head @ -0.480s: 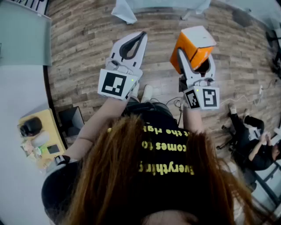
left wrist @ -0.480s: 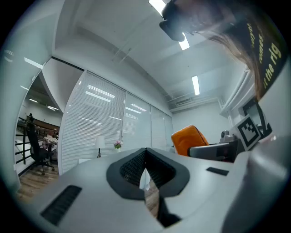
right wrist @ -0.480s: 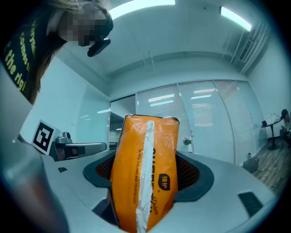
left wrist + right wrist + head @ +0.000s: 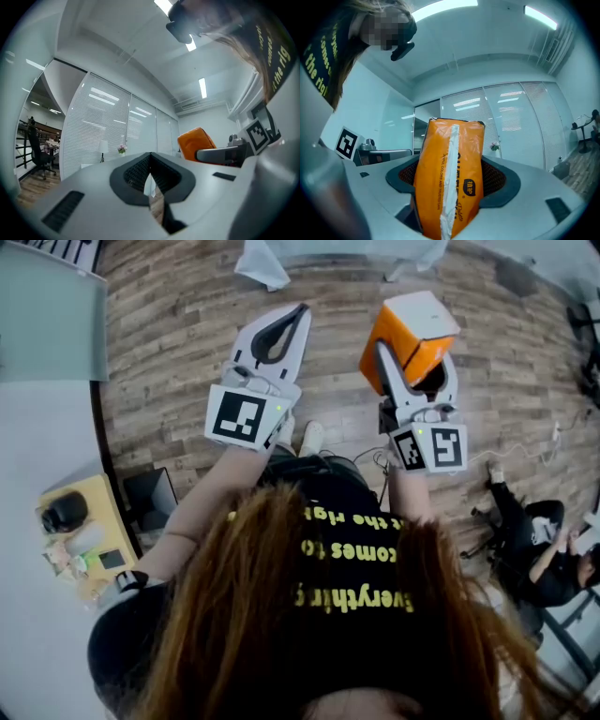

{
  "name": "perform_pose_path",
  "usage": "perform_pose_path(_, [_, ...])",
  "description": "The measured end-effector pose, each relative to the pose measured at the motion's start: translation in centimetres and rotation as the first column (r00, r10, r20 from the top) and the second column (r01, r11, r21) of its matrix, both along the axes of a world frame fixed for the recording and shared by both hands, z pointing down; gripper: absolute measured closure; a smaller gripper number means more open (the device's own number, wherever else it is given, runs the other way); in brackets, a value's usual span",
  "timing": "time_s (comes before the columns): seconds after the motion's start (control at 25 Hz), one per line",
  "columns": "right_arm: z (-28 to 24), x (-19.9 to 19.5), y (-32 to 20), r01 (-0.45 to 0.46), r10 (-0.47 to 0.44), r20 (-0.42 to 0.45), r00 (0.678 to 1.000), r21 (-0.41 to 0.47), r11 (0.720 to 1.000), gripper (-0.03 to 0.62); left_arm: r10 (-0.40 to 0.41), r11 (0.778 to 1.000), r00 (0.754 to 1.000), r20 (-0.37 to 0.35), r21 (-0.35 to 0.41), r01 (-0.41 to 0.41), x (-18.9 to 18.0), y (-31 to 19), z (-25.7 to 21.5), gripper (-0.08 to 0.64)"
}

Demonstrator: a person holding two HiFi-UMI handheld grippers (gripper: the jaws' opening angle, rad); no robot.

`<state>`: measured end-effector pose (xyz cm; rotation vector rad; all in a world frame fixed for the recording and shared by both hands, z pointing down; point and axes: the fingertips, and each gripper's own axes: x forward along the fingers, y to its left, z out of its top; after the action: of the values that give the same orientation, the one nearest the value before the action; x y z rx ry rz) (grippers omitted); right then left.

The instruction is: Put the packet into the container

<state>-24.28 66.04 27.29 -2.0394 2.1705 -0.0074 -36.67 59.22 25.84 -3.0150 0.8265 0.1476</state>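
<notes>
An orange packet with a white seam stands between the jaws of my right gripper, which is shut on it. In the right gripper view the packet fills the middle, and the dark pads of the right gripper press on both its sides. My left gripper is held level beside it, shut with nothing in it. In the left gripper view the tips of the left gripper meet, and the packet shows to the right. No container is in view.
Below the grippers lies a wooden floor. A pale desk and a yellow tray with small items are at the left, with a dark bin next to them. A seated person is at the right. Glass walls with blinds stand ahead.
</notes>
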Motion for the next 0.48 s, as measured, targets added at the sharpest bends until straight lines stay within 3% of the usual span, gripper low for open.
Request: perform_pose_path(0.48, [-0.2, 2.4, -1.3, 0.035, -0.035, -0.016, 0.999, 0.010, 0.999, 0.230, -0.058, 0.998, 0.998, -0.014, 0.021, 0.058, 1.7, -1.6, -0.2, 0.560])
